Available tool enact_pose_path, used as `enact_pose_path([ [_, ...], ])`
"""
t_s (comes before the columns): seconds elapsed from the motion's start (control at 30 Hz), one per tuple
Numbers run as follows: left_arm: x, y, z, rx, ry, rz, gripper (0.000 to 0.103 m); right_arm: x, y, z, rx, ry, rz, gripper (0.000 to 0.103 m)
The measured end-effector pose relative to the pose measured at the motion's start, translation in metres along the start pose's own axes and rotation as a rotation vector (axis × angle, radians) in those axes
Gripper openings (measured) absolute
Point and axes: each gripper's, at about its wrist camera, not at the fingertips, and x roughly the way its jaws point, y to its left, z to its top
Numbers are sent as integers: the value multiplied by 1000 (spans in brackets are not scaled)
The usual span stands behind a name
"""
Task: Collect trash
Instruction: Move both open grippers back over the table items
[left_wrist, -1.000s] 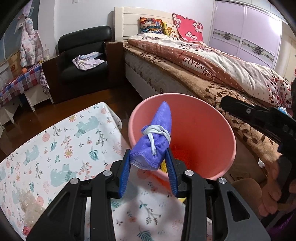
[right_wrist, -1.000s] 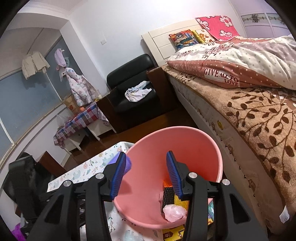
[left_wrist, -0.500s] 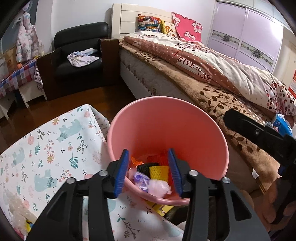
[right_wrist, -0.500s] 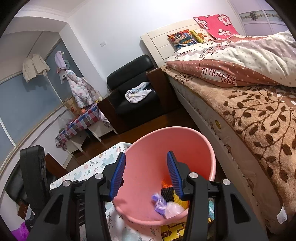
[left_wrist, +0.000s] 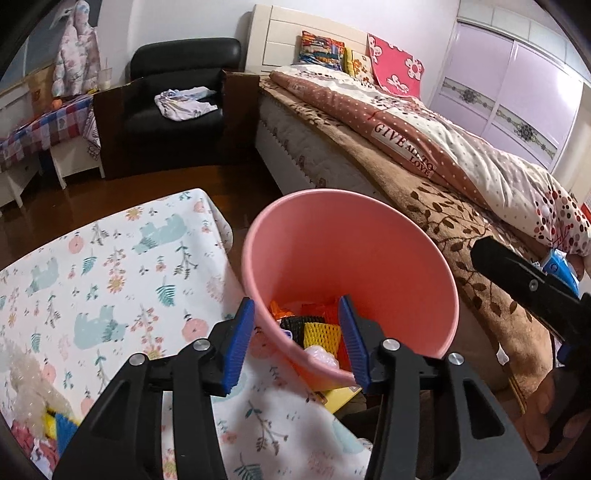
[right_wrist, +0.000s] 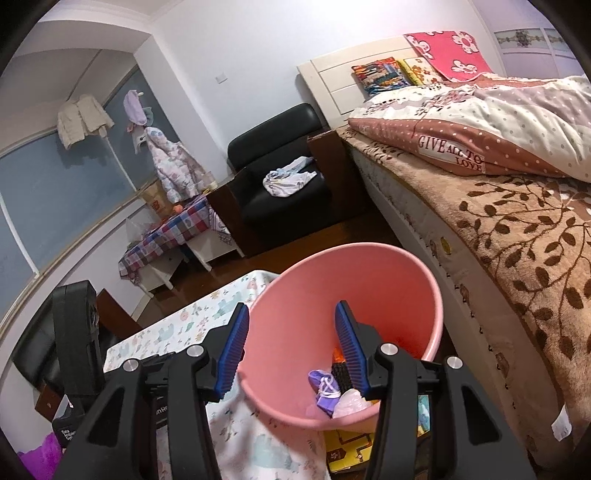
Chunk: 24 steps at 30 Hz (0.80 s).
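A pink trash bucket (left_wrist: 362, 236) stands beside the table and holds several bits of trash, among them yellow and black foam netting (left_wrist: 317, 330). In the right wrist view the bucket (right_wrist: 369, 280) also holds a purple face mask (right_wrist: 325, 387) with white straps. My left gripper (left_wrist: 297, 341) is open and empty over the bucket's near rim. My right gripper (right_wrist: 291, 347) is open and empty just above the bucket. The right gripper's black body (left_wrist: 528, 284) shows at the right of the left wrist view.
The table has a floral animal-print cloth (left_wrist: 110, 266); bubble wrap and colourful scraps (left_wrist: 33, 398) lie at its near left corner. A bed (left_wrist: 424, 147) runs along the right, a black armchair (left_wrist: 177, 96) stands behind. A yellow box (right_wrist: 347, 446) lies under the bucket.
My left gripper opened and dropped the purple mask into the bucket, where it now lies. Both grippers have shifted only slightly over the bucket.
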Motion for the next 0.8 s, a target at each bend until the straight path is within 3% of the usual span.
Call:
enact_pose_path([
  [0.47,-73,16,-27,48,-86,21,48,-14,52,-22,-50,42,67,49],
  [0.8,-141,63,-64,56,-171,167,48,-9,91,-39,-62,100,127,49],
])
